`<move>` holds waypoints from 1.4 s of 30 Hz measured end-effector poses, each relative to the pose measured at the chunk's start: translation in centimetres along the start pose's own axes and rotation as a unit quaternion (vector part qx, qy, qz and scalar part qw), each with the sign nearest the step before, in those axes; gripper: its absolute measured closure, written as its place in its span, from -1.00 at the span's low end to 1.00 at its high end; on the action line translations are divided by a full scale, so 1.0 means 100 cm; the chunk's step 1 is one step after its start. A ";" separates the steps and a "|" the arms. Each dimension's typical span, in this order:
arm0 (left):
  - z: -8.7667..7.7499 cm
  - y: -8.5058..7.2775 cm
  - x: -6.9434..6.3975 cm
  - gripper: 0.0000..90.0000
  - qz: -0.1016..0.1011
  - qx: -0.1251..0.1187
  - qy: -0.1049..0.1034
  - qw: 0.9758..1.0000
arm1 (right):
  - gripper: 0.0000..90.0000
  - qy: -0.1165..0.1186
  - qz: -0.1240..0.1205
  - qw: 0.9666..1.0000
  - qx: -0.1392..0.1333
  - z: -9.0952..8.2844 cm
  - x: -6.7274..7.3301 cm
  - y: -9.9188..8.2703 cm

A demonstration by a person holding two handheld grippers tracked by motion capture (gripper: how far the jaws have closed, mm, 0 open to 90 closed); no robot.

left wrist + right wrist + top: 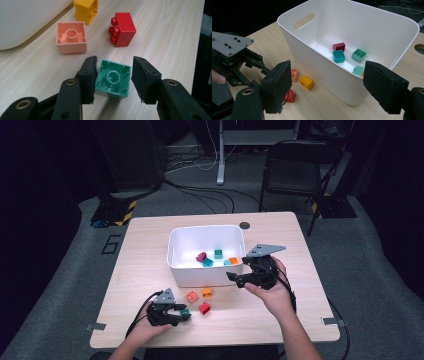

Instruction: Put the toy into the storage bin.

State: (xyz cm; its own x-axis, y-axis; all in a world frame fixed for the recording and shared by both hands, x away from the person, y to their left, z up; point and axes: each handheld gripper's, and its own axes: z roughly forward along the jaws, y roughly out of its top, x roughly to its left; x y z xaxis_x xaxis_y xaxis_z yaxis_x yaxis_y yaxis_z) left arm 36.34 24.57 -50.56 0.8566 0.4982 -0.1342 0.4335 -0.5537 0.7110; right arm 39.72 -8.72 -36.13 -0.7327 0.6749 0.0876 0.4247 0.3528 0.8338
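A green brick [113,80] lies studs-down on the wooden table [145,270], near its front edge. My left gripper [113,75] straddles it: one pad [87,77] is against the brick's side, while the other pad [143,80] stands a sliver off. From above, the left gripper [184,315] and the green brick [185,312] sit at the front left. My right gripper [327,85] is open and empty, held above the table at the front right corner of the white bin [312,50]; in the high view the right gripper [239,270] is beside the bin [205,228].
Just beyond the green brick lie a salmon brick [71,37], a yellow brick [86,10] and a red brick [122,28]. Inside the bin are a maroon brick [339,46], a teal brick [338,56] and several more. A folding chair [295,165] stands behind the table.
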 end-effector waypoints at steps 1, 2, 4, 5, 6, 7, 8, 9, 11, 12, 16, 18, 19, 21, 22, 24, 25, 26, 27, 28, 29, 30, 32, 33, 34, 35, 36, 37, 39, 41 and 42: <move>0.000 0.000 0.000 0.26 0.002 0.005 0.002 1.000 | -0.51 -0.001 0.000 1.000 0.000 0.000 0.000 0.000; 0.001 0.000 0.000 0.28 0.001 0.006 0.006 1.000 | -0.51 -0.001 0.000 1.000 0.000 0.000 0.000 0.000; 0.001 0.000 0.000 0.28 0.000 0.007 0.003 1.000 | -0.51 0.000 0.000 1.000 -0.001 0.000 0.000 0.000; 0.001 0.000 0.000 0.28 0.000 0.007 0.003 1.000 | -0.51 0.000 0.000 1.000 -0.001 0.000 0.000 0.000; 0.001 0.000 0.000 0.28 0.001 0.008 0.006 1.000 | -0.51 -0.001 0.000 1.000 -0.002 -0.001 0.000 0.000; 0.000 0.001 0.000 0.29 0.002 0.008 0.009 1.000 | -0.51 -0.001 0.002 1.000 -0.002 -0.001 0.000 0.000; 0.000 0.001 0.000 0.29 0.002 0.008 0.009 1.000 | -0.51 -0.001 0.002 1.000 -0.002 -0.001 0.000 0.000; 0.000 0.001 0.000 0.29 0.002 0.007 0.009 1.000 | -0.51 -0.001 0.001 1.000 -0.002 -0.001 0.000 0.000; -0.002 0.003 0.001 0.30 -0.001 0.007 0.014 1.000 | -0.51 -0.001 0.001 1.000 -0.003 -0.002 0.000 0.000; -0.004 0.004 0.001 0.30 -0.002 0.007 0.013 1.000 | -0.50 -0.001 0.000 1.000 -0.003 -0.002 -0.001 0.000; -0.012 0.010 0.002 0.30 -0.008 -0.006 0.022 1.000 | -0.50 -0.003 0.003 1.000 -0.004 -0.003 -0.001 0.000; -0.018 0.014 0.003 0.30 -0.018 -0.011 0.020 1.000 | -0.50 -0.002 0.003 1.000 -0.004 -0.003 -0.002 0.000; -0.018 0.014 0.003 0.30 -0.018 -0.011 0.020 1.000 | -0.50 -0.002 0.003 1.000 -0.004 -0.003 -0.002 0.000; -0.022 0.019 0.003 0.30 -0.025 -0.011 0.023 0.999 | -0.51 -0.003 0.005 1.000 -0.004 -0.003 -0.002 0.000; -0.025 0.024 0.004 0.30 -0.026 -0.006 0.024 0.999 | -0.50 -0.004 0.005 1.000 -0.004 -0.003 -0.003 0.000; -0.028 0.030 0.004 0.30 -0.020 -0.004 0.031 0.999 | -0.50 -0.004 0.004 1.000 -0.005 -0.004 -0.005 -0.001; -0.028 0.030 0.004 0.30 -0.020 -0.004 0.031 0.999 | -0.50 -0.005 0.006 1.000 -0.005 -0.004 -0.005 -0.001; -0.030 0.033 0.004 0.30 -0.020 -0.006 0.033 0.999 | -0.50 -0.005 0.006 1.000 -0.005 -0.004 -0.005 -0.001; -0.034 0.039 0.004 0.30 -0.024 -0.007 0.029 0.999 | -0.50 -0.005 0.006 1.000 -0.007 -0.005 -0.006 -0.001; -0.035 0.042 0.004 0.30 -0.026 -0.011 0.027 0.999 | -0.50 -0.005 0.008 1.000 -0.007 -0.006 -0.006 -0.001; -0.037 0.046 0.004 0.30 -0.027 -0.014 0.025 0.999 | -0.50 -0.004 0.009 1.000 -0.008 -0.007 -0.006 -0.001; -0.040 0.050 0.004 0.30 -0.028 -0.013 0.022 0.999 | -0.50 -0.004 0.009 1.000 -0.009 -0.007 -0.006 -0.001; -0.044 0.059 0.003 0.30 -0.029 -0.016 0.022 0.999 | -0.50 -0.005 0.007 1.000 -0.012 -0.009 -0.006 -0.001; -0.046 0.063 0.003 0.30 -0.028 -0.015 0.021 0.999 | -0.50 -0.005 0.006 1.000 -0.012 -0.010 -0.007 -0.001; -0.046 0.063 0.003 0.30 -0.028 -0.015 0.021 0.999 | -0.50 -0.005 0.006 1.000 -0.012 -0.010 -0.007 -0.001; -0.052 0.072 0.003 0.30 -0.026 -0.014 0.022 0.999 | -0.50 -0.005 0.009 1.000 -0.014 -0.011 -0.007 0.000; -0.054 0.076 0.003 0.30 -0.025 -0.014 0.023 0.999 | -0.50 -0.005 0.010 1.000 -0.014 -0.011 -0.008 -0.001; -0.057 0.080 0.003 0.30 -0.026 -0.014 0.024 0.999 | -0.50 -0.006 0.010 1.000 -0.014 -0.011 -0.008 -0.001; -0.059 0.084 0.004 0.30 -0.025 -0.014 0.024 0.999 | -0.50 -0.006 0.010 1.000 -0.014 -0.012 -0.008 -0.001; -0.065 0.096 0.006 0.30 -0.025 -0.019 0.027 0.999 | -0.50 -0.006 0.010 1.000 -0.015 -0.012 -0.009 -0.001; -0.065 0.096 0.006 0.30 -0.025 -0.019 0.027 0.999 | -0.50 -0.006 0.010 1.000 -0.015 -0.012 -0.009 -0.001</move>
State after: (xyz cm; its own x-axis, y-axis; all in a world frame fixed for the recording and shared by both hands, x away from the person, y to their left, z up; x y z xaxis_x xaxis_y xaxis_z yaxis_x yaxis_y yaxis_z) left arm 39.15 23.92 -39.33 0.8177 0.5601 -0.1331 0.4632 -0.5029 0.7297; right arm 39.69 -10.09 -35.63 -0.7184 0.6887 0.0978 0.4221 0.3198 0.8482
